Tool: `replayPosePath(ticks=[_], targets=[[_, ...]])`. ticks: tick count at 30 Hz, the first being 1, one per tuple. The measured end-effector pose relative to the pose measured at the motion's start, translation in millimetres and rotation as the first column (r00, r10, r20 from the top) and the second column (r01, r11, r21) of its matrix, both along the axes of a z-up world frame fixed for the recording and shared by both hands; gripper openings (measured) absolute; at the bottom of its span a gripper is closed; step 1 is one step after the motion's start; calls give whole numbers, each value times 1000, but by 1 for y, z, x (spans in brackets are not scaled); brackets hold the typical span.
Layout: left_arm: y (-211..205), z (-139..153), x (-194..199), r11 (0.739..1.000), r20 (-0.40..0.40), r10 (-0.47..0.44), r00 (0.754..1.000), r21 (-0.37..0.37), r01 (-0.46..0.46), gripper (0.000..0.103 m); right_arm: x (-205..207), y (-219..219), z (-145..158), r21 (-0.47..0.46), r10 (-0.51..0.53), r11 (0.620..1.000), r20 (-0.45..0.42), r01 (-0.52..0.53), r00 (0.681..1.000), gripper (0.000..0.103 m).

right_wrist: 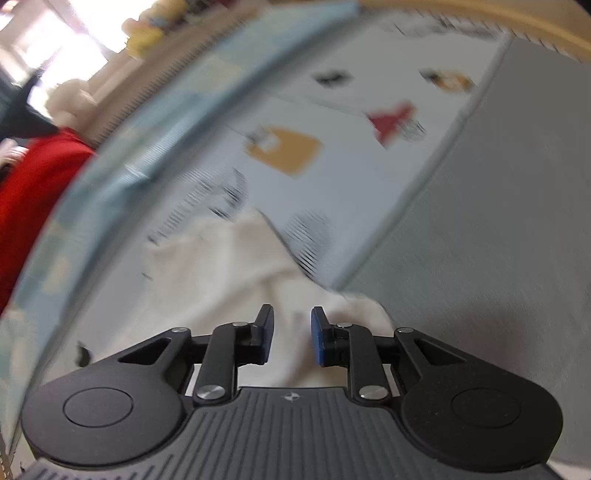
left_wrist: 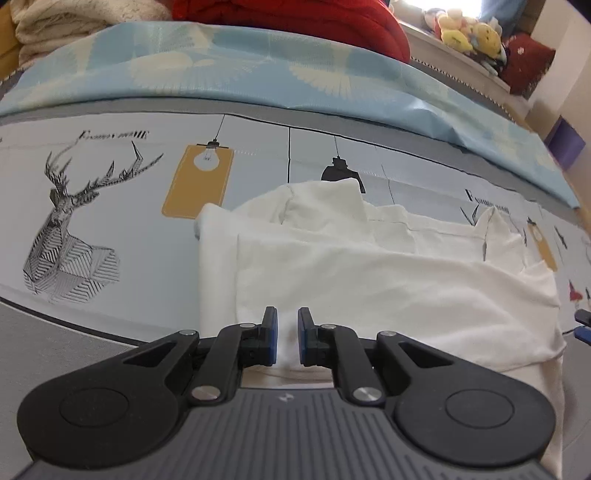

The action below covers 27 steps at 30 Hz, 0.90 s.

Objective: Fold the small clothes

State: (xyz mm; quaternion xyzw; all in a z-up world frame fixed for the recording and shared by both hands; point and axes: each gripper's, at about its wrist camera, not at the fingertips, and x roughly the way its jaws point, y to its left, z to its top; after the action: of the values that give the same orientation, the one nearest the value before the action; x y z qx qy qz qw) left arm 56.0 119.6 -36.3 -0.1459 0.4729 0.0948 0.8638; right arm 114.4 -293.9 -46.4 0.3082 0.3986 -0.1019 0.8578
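**White garment pinched by the left tongs, right tongs parted over its corner**

In my left wrist view the left gripper [left_wrist: 287, 334] sits at the bottom centre of the frame with its blue pads drawn narrow, and a ridge of the white garment [left_wrist: 388, 273] is squeezed between them. The garment fills the lower middle and right of that frame, partly folded, with one layer lying over another and a collar or sleeve end poking up near its top edge. It lies on a printed bedsheet [left_wrist: 122, 184] showing a line-drawn stag at the left and hanging lamps on yellow tags. Beyond it a pale blue quilt [left_wrist: 221, 70] runs across the upper part of the frame, with a red blanket [left_wrist: 295, 18] at the top centre and soft toys [left_wrist: 469, 33] in the upper right.

My right wrist view is heavily blurred. The right gripper [right_wrist: 292, 334] is at the bottom centre, its pads standing moderately apart. A corner of the white garment [right_wrist: 221, 277] lies beneath and between them, but I see no pad pressing on the cloth. Grey sheet [right_wrist: 498, 221] fills the right side of that frame.
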Motion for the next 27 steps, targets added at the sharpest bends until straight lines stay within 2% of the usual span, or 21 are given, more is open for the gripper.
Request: replayPosePath(ticks=[1,3,5,6,7,8,10,11,13,14,15,18,20,22,24,25,27], targets=[[2,-8,1,1000,-27,12,1000,1,-12,12,3,-2,-3,30,15,999,6,-15,1000,24],[6,-25,3,999,-109,42,993,19,-41,11,11,-8,-22,96,34,995,-56,-28,998,24],[10,-24,2,998,-108,58,992,-6,-59,11,15,-18,-48,135,24,991,-184,1,983,23],[11,-19,2,998,-97,65,993,-16,-67,12,12,-25,-55,142,-5,989,-224,37,975,19],[11,-10,1,997,-70,66,995,-26,-68,15,8,-30,-57,162,-26,985,-223,63,975,10],[10,-5,0,998,-48,63,997,-28,-64,17,8,-32,-53,174,-33,982,-211,71,977,10],[9,1,-1,998,-15,54,998,-27,-54,19,9,-29,-37,121,-17,992,-147,35,989,15],[8,-2,-1,998,-23,51,998,-21,-52,21,8,-27,-30,96,-9,995,-108,19,994,20],[9,-18,1,998,-104,57,993,16,-55,21,11,-25,-20,59,18,998,-54,-15,998,25],[12,-26,0,998,-136,67,988,28,-64,23,13,-25,-20,54,29,998,-53,-26,998,25],[16,-29,-1,998,-135,69,988,10,-68,23,13,-26,-22,56,26,998,-68,-22,997,25],[20,-16,-6,997,-104,76,992,-20,-78,23,12,-38,-32,125,-18,992,-105,31,994,27],[19,-8,-8,998,-77,58,995,-28,-61,24,12,-41,-31,135,-24,990,-89,36,996,28],[17,-6,-9,998,-66,43,997,-33,-45,25,15,-35,-19,102,3,995,-36,1,999,28],[15,-11,-7,999,-77,23,997,-24,-25,27,13,-25,-4,71,60,996,32,-62,998,13],[15,-16,-6,1000,-98,14,995,-14,-15,27,12,-22,2,51,85,995,56,-88,995,0],[17,-24,-9,1000,-111,2,994,-15,-4,27,10,-20,13,19,113,993,91,-115,989,0]])
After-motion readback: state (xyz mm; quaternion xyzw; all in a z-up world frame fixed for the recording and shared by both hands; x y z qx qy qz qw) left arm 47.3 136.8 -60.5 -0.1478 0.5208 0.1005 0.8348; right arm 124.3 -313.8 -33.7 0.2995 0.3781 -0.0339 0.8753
